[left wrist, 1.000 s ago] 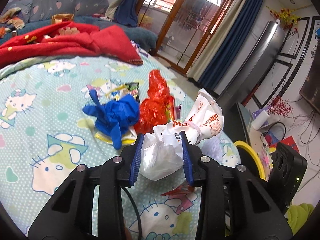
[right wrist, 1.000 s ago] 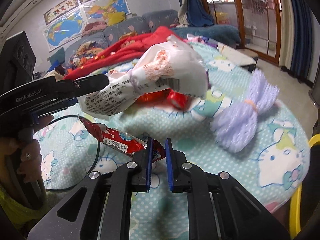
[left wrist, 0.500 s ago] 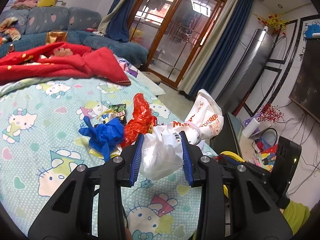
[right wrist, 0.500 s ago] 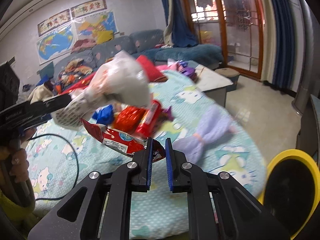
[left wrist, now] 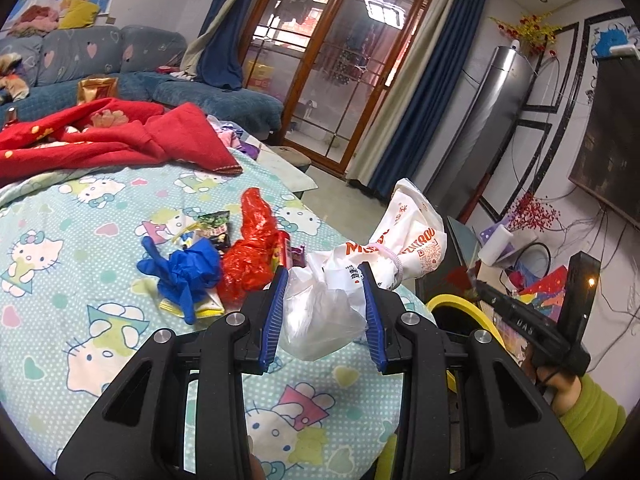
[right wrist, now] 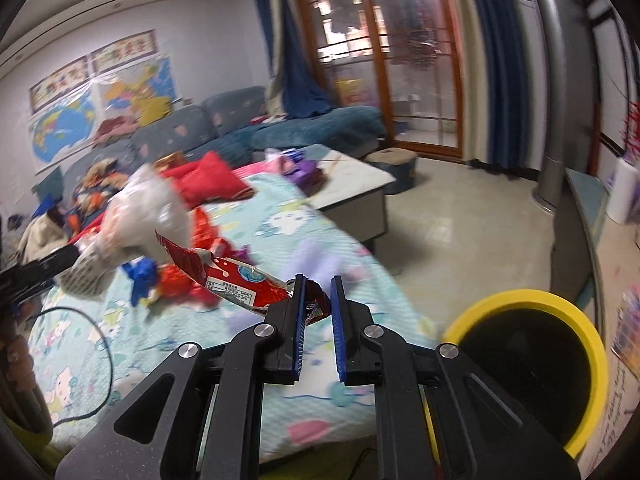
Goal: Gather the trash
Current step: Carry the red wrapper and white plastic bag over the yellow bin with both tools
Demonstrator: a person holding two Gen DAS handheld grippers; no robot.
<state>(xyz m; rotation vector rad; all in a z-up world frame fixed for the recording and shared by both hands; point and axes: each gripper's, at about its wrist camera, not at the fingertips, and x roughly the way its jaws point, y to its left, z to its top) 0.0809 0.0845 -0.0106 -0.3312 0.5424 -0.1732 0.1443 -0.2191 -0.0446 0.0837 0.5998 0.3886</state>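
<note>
Left tongs [left wrist: 324, 312] clamp the tied white bag [left wrist: 384, 248]; right tongs [right wrist: 316, 312] pinch a red wrapper [right wrist: 236, 280], both at frame centre. Yellow bin [right wrist: 532, 300] lower right, nothing dropped yet. Blue glove [left wrist: 184, 272] and red plastic bag [left wrist: 252, 256] remain on bed, centre-left.

Each hand-held gripper [left wrist: 324, 296] is black plastic with ribbed blue pads [left wrist: 273, 320], silver screws and a black cable, beside a yellow-green sleeve [left wrist: 592, 416].

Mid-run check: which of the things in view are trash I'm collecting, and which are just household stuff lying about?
Job:
- white bag in left gripper
- red snack wrapper in right gripper
- blue glove, red plastic bag, on the bedspread
- yellow-rimmed bin

Lying about:
- red blanket
- sofa
- wall maps
</note>
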